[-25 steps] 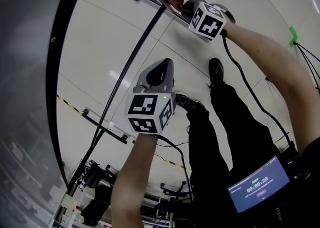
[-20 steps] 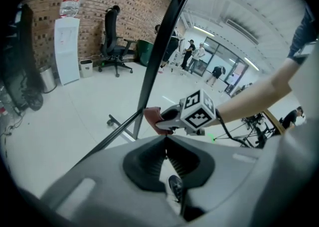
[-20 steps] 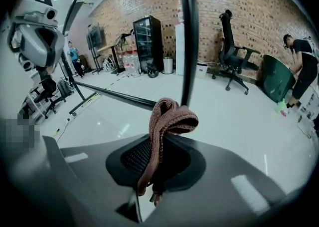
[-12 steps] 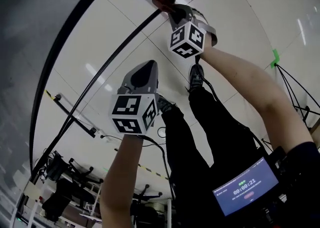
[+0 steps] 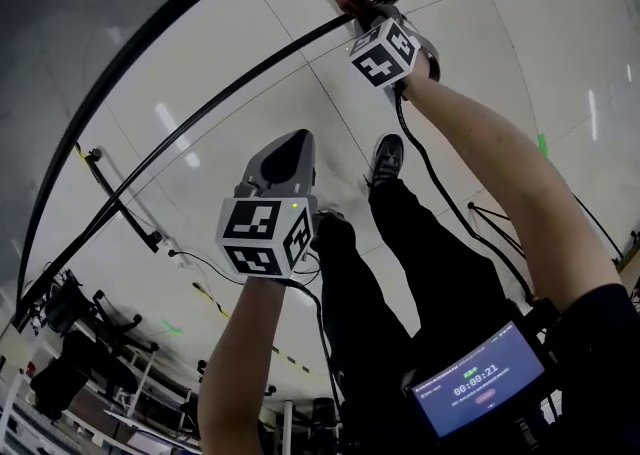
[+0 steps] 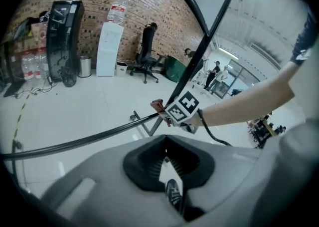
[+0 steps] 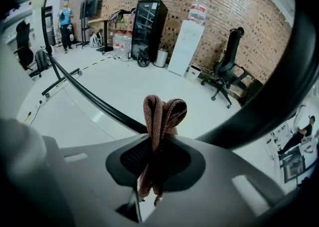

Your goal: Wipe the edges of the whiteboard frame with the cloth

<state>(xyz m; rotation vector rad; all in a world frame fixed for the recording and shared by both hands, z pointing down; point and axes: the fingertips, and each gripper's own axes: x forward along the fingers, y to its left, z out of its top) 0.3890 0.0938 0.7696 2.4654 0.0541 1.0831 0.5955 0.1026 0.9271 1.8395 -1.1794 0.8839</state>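
At the head view's lower centre our left forearm reaches forward. Its grey left gripper (image 5: 288, 148) tilts down over the floor, jaws pressed together on nothing. Farther out, at upper centre, our outstretched right arm's right gripper (image 5: 362, 15) pinches the folded reddish-brown cloth (image 7: 162, 113). The cloth stands lengthwise out of the jaws, against the black whiteboard frame bar (image 7: 99, 102).
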